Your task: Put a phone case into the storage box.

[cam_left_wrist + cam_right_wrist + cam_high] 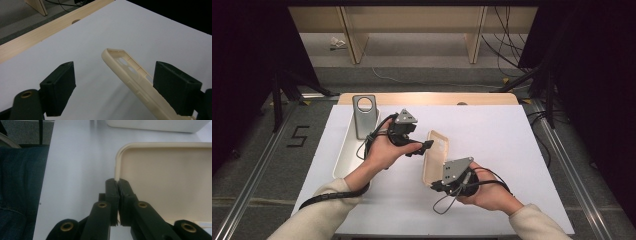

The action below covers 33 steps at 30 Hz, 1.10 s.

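Observation:
A cream phone case [436, 152] is held tilted above the white table sheet [502, 145]. My right gripper [435, 185] is shut on the rim at its near end; the right gripper view shows the closed jaws pinching the case's edge [117, 173]. My left gripper [425, 145] is open beside the case's left edge. In the left gripper view the case [130, 75] passes between the two spread jaws, close to the right-hand jaw, with its camera cut-outs facing up.
A long white tray [343, 157] lies at the left of the sheet, with a grey phone case [364, 116] leaning at its far end. The wooden table edge [427, 98] runs along the back. A trouser leg [20, 190] is at the left of the right gripper view.

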Motion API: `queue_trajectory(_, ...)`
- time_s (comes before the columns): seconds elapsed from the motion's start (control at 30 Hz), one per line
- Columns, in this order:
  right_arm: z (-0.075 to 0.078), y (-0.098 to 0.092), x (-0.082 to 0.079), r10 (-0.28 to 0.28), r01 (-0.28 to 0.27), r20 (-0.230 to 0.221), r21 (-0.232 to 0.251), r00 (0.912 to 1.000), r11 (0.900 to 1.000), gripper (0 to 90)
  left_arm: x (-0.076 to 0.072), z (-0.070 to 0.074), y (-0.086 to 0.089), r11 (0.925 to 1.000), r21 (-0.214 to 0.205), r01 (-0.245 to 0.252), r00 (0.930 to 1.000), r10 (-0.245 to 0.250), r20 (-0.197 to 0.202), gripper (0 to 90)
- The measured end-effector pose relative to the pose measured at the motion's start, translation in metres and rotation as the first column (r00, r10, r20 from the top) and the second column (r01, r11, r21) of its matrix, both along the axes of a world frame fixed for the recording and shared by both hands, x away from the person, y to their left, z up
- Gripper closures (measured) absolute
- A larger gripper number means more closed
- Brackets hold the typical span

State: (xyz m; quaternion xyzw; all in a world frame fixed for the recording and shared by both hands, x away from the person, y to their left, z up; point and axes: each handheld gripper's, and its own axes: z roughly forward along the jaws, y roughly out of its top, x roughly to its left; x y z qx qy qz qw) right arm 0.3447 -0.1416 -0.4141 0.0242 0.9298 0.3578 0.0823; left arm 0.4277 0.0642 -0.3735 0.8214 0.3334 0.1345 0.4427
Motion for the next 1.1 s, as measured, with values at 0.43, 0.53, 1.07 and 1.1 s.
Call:
queue_trajectory(0.43,0.0,0.001,0.0,0.001,-0.001,0.002,0.0,1.0,1.0,88.3,0.009,-0.006,-0.011,0.9994,0.019,-0.03,0.998,0.031,-0.055,29.1)
queue_trajectory(0.53,0.0,0.001,0.0,0.001,-0.001,0.003,0.001,1.0,1.0,88.3,0.011,-0.008,-0.012,0.9989,0.02,-0.042,0.996,0.043,-0.079,32.6)
queue_trajectory(1.07,-0.001,0.004,-0.001,0.009,-0.009,0.005,-0.007,0.9999,0.9999,88.3,0.017,-0.013,-0.015,0.9961,0.015,-0.087,0.9826,0.089,-0.163,49.9)
queue_trajectory(1.1,-0.001,0.004,-0.001,0.009,-0.009,0.004,-0.007,0.9999,0.9999,88.3,0.017,-0.014,-0.016,0.9956,0.014,-0.092,0.9807,0.093,-0.172,51.1)
